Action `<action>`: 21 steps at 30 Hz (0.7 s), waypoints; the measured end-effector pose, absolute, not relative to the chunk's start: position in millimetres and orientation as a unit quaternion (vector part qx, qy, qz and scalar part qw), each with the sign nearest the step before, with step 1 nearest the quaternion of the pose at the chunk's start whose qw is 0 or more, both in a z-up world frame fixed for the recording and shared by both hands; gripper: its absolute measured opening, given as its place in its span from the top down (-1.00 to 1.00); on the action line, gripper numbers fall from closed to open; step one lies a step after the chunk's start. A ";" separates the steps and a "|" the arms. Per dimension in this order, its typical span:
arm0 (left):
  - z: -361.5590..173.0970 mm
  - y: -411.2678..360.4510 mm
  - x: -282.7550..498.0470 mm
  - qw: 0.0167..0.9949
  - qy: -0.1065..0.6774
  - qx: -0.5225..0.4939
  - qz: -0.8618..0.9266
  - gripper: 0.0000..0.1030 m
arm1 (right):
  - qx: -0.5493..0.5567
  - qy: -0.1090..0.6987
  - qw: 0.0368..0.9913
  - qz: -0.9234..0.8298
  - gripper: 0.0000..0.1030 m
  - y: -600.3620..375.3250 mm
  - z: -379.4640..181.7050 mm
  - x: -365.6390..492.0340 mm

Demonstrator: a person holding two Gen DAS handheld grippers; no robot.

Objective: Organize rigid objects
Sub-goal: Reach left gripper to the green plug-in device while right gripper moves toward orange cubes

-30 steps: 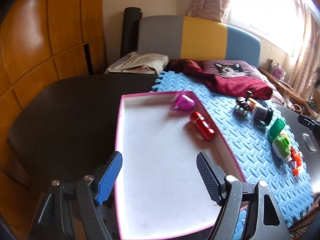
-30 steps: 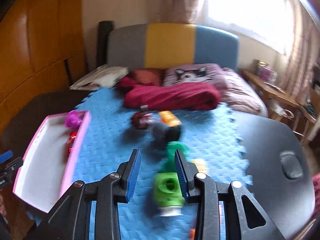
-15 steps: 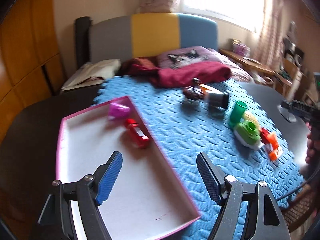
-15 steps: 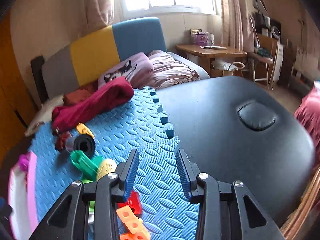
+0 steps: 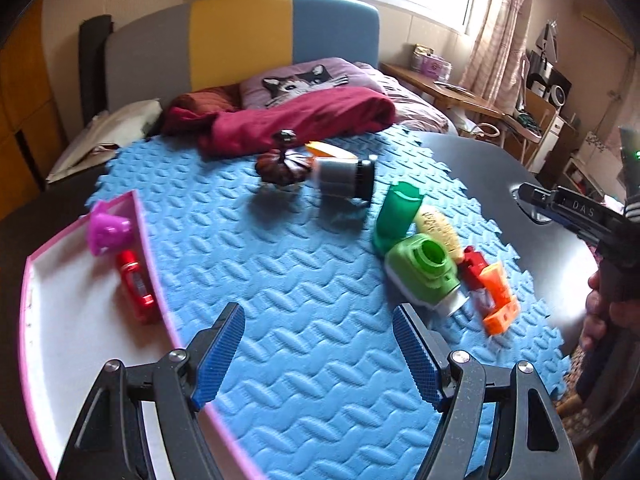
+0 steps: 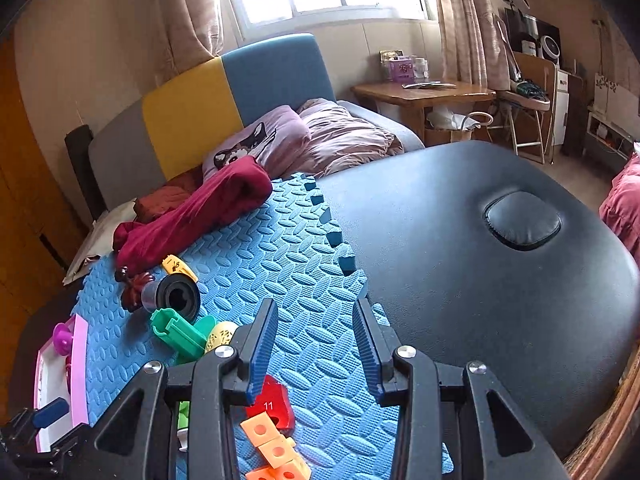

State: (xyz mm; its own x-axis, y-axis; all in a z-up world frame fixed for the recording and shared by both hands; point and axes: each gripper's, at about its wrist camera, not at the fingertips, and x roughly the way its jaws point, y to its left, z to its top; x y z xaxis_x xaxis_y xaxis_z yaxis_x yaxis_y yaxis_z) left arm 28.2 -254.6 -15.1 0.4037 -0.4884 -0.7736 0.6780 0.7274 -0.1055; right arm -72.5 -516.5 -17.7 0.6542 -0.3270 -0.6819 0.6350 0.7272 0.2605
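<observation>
A pink-rimmed white tray at the left holds a purple cup and a red cylinder. On the blue foam mat lie a brown spinning top, a grey and black cylinder, a dark green piece, a light green camera toy, a red block and orange cubes. My left gripper is open and empty above the mat beside the tray. My right gripper is open and empty over the mat, above the red block and orange cubes.
The mat lies on a black padded table with a round dimple at the right. A dark red cloth lies at the mat's far edge, with a bed and cat pillow behind. A wooden desk stands further right.
Both views have swung to the right. The left gripper has moved from over the tray to over the mat. The right gripper has moved from the green toys to the mat's right edge.
</observation>
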 end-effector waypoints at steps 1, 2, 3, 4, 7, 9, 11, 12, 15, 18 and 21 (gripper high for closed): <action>-15.6 -260.6 28.8 0.826 0.422 0.113 -0.356 -0.50 | 0.251 0.311 0.875 -0.275 0.25 -517.6 -17.9 -73.5; -16.1 -264.0 29.1 0.823 0.425 0.113 -0.359 -0.50 | 0.254 0.310 0.874 -0.275 0.25 -518.4 -17.9 -74.2; -16.8 -267.8 29.4 0.820 0.428 0.113 -0.362 -0.50 | 0.257 0.309 0.873 -0.275 0.25 -519.6 -18.3 -74.6; -17.7 -272.4 29.7 0.816 0.432 0.113 -0.366 -0.50 | 0.259 0.310 0.872 -0.276 0.25 -520.3 -18.7 -74.9; -19.4 -286.4 30.8 0.804 0.446 0.107 -0.379 -0.50 | 0.264 0.309 0.872 -0.275 0.25 -521.2 -18.9 -75.7; -20.4 -295.5 31.2 0.799 0.451 0.107 -0.382 -0.50 | 0.265 0.307 0.872 -0.274 0.25 -521.1 -18.6 -76.0; -22.1 -304.7 31.7 0.793 0.457 0.107 -0.388 -0.50 | 0.266 0.306 0.873 -0.272 0.25 -521.2 -18.2 -75.9; -23.1 -308.4 32.2 0.791 0.460 0.106 -0.390 -0.50 | 0.267 0.305 0.873 -0.271 0.25 -521.2 -18.1 -76.1; -27.3 -319.6 35.7 0.782 0.475 0.098 -0.392 -0.50 | 0.270 0.305 0.873 -0.269 0.25 -521.5 -18.8 -75.8; -31.0 -328.2 38.7 0.776 0.486 0.090 -0.391 -0.50 | 0.273 0.304 0.873 -0.267 0.25 -522.5 -18.9 -75.8; -33.8 -333.2 40.5 0.775 0.491 0.089 -0.388 -0.50 | 0.281 0.302 0.871 -0.266 0.25 -524.7 -19.7 -76.8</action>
